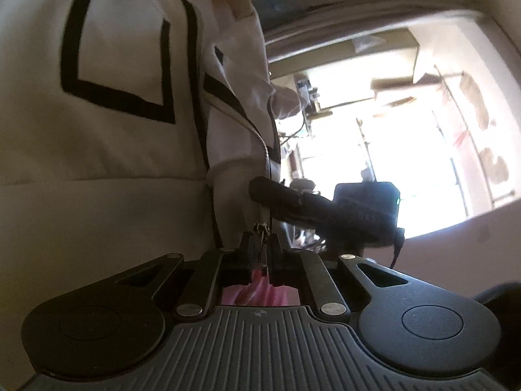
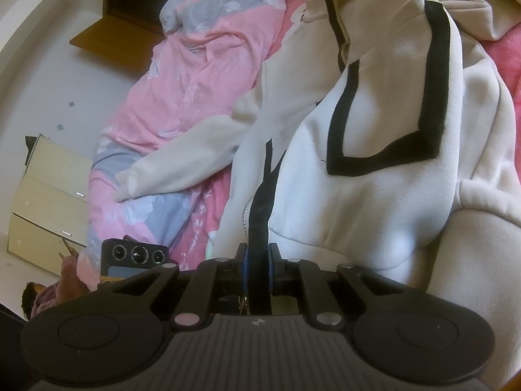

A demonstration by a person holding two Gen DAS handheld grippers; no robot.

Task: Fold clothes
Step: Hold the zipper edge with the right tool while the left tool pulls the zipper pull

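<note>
A cream zip jacket (image 1: 123,150) with black stripes hangs upright and fills the left of the left wrist view. My left gripper (image 1: 262,252) is shut on the jacket's zipper edge, and the metal zipper pull (image 1: 262,228) shows just above its fingertips. Just above, my right gripper (image 1: 260,192) reaches in from the right to the same front edge. In the right wrist view the jacket (image 2: 374,123) rises ahead. There my right gripper (image 2: 259,262) is shut on the black-trimmed front edge (image 2: 260,215) beside the zipper teeth.
A pink and grey floral quilt (image 2: 195,75) lies behind the jacket, with a pink fluffy blanket (image 2: 508,49) at the right. A pale drawer unit (image 2: 49,202) stands at the left. A black device with three lenses (image 2: 135,255) sits low left. A bright window (image 1: 407,150) glares.
</note>
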